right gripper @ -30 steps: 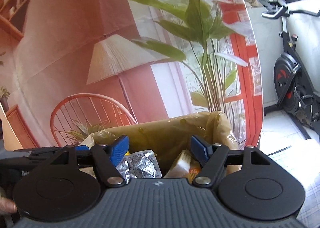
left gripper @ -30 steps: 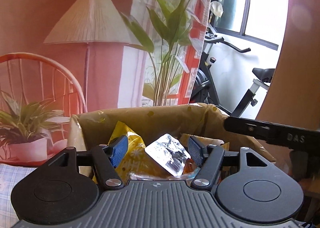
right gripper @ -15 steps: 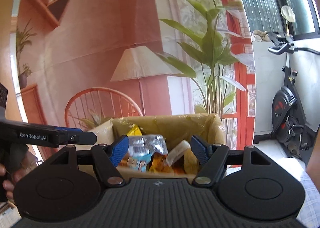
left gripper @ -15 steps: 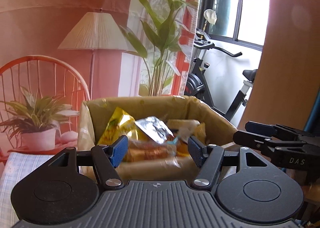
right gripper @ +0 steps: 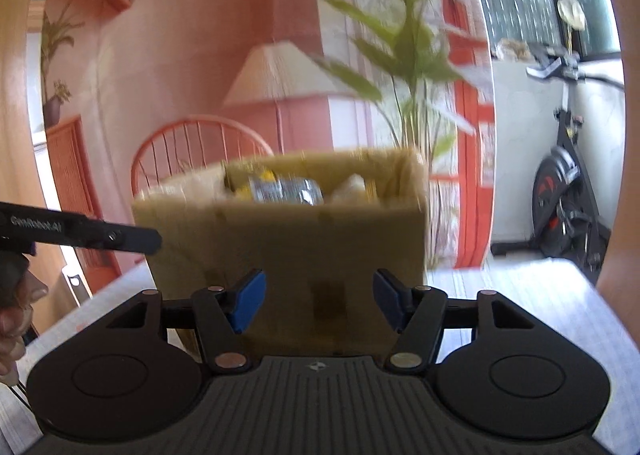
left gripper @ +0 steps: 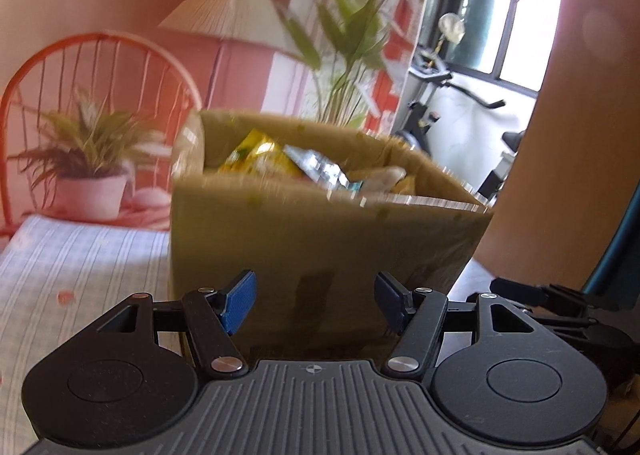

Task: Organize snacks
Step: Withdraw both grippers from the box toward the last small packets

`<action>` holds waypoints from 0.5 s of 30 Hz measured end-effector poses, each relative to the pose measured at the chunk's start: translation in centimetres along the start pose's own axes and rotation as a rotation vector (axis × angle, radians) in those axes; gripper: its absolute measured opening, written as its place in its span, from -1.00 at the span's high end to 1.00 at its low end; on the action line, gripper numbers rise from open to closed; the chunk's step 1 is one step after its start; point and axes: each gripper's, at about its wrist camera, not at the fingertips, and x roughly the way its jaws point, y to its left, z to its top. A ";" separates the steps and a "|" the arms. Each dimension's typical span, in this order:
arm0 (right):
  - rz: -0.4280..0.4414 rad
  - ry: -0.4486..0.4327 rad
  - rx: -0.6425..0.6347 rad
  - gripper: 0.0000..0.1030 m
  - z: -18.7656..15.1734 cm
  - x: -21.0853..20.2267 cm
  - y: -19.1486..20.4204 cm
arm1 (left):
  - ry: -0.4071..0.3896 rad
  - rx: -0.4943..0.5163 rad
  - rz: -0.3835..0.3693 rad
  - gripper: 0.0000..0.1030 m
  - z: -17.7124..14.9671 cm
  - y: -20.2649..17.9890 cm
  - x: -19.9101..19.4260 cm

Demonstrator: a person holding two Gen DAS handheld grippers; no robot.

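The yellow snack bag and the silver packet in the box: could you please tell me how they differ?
The yellow snack bag is bright yellow and lies toward the box's left; the silver packet is metallic grey, flatter and lies nearer the middle. Both poke above the rim, blurred.

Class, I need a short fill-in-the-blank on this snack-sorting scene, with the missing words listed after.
1. The snack packets lie inside a yellowish ____.
2. Both the left gripper and the right gripper are ____, holding nothing.
3. The box stands on a ____ tablecloth.
4. Right of the box in the right wrist view stands an exercise ____.

Missing words: box; open; checked; bike
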 end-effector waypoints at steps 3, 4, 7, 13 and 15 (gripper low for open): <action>-0.008 0.065 0.045 -0.22 -2.1 0.9 -1.0 | 0.026 -0.010 0.007 -0.30 -1.4 0.2 0.7; -0.006 0.088 0.056 -0.22 -2.8 1.2 -1.2 | 0.031 -0.010 0.011 -0.30 -1.8 0.3 1.0; -0.013 0.153 0.059 -0.22 -5.0 2.2 -1.5 | 0.058 -0.009 0.029 -0.30 -3.1 0.4 1.6; -0.024 0.242 0.081 -0.22 -8.3 4.3 -1.9 | 0.110 -0.026 0.048 -0.30 -5.0 0.8 2.8; -0.026 0.259 0.090 -0.22 -8.7 5.0 -2.0 | 0.121 -0.029 0.053 -0.30 -5.3 0.9 3.0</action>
